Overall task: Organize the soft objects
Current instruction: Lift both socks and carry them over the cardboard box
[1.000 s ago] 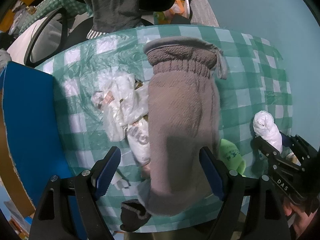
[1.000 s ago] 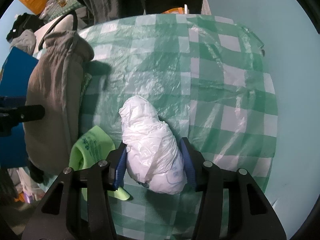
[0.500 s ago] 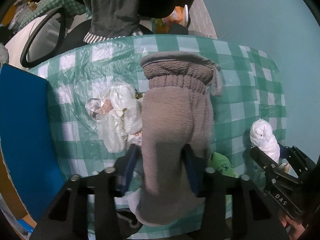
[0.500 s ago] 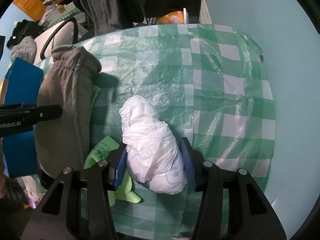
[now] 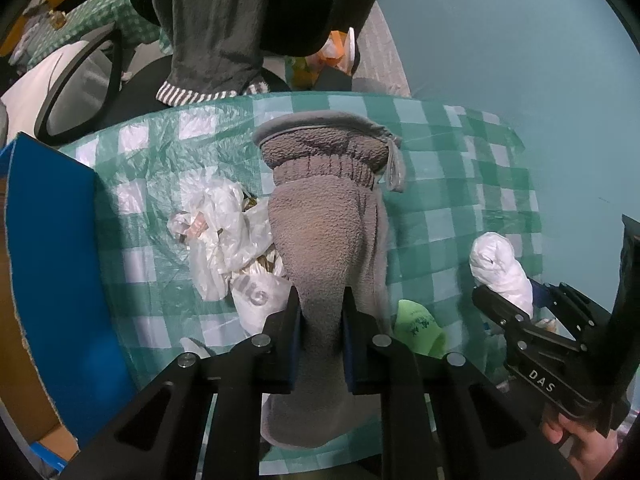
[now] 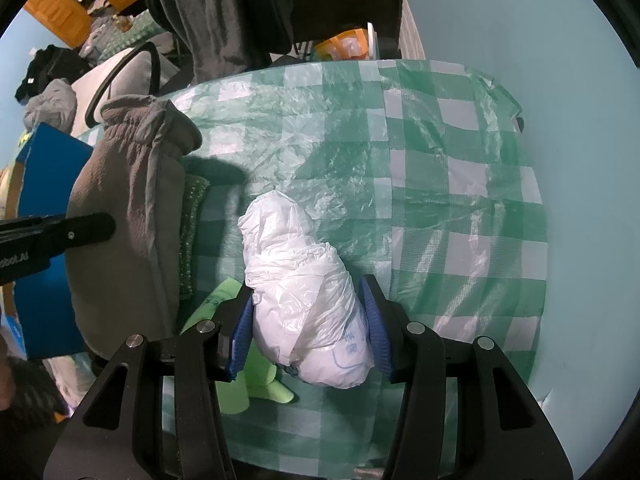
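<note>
Grey fleece pinched on the left, white plastic clamped on the right.

Fleece of the grey mitten (image 5: 324,256) bunches between the left hand-held gripper (image 5: 322,332), whose jaws have just been closing onto it; its long axis runs straight ahead, cuff farthest away. Only this view shows crumpled plastic bags (image 5: 224,240) to the left on the checked surface (image 5: 460,200). The right hand-held gripper (image 6: 308,332) squeezes a white bundle (image 6: 304,300) pointing forward; only its view shows the mitten's side seam.
</note>
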Demonstrator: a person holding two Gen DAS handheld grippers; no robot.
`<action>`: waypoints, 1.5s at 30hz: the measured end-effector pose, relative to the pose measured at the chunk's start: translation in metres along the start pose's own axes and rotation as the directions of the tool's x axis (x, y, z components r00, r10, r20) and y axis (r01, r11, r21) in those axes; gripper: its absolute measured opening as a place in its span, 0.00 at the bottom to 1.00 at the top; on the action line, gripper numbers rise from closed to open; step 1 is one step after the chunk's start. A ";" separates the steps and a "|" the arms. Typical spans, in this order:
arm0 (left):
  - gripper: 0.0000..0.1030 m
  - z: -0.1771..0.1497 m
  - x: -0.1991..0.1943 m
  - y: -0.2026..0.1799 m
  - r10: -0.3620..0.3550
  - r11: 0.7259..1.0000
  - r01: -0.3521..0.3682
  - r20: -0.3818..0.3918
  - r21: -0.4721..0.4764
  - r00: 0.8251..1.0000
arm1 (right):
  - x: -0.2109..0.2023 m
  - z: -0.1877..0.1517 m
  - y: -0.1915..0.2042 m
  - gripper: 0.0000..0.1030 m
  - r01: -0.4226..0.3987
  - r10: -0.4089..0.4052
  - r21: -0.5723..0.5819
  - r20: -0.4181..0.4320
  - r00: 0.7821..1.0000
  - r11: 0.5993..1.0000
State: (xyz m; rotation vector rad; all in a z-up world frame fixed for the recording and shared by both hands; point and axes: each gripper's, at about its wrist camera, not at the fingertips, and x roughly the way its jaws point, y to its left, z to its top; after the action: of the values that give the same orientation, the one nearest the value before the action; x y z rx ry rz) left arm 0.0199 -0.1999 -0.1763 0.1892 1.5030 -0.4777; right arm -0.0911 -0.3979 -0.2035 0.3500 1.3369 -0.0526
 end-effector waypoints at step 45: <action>0.15 -0.039 -0.125 0.067 0.004 0.999 0.003 0.198 -0.035 0.980 | -0.080 0.017 0.098 0.48 -0.043 0.059 -0.114 0.142 0.988 0.993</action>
State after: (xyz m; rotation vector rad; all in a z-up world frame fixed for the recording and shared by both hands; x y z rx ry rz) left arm 0.0126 -0.1005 -0.0674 0.1109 1.3147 -0.4553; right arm -0.0707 -0.3229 -0.1018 0.2811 1.1812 0.0385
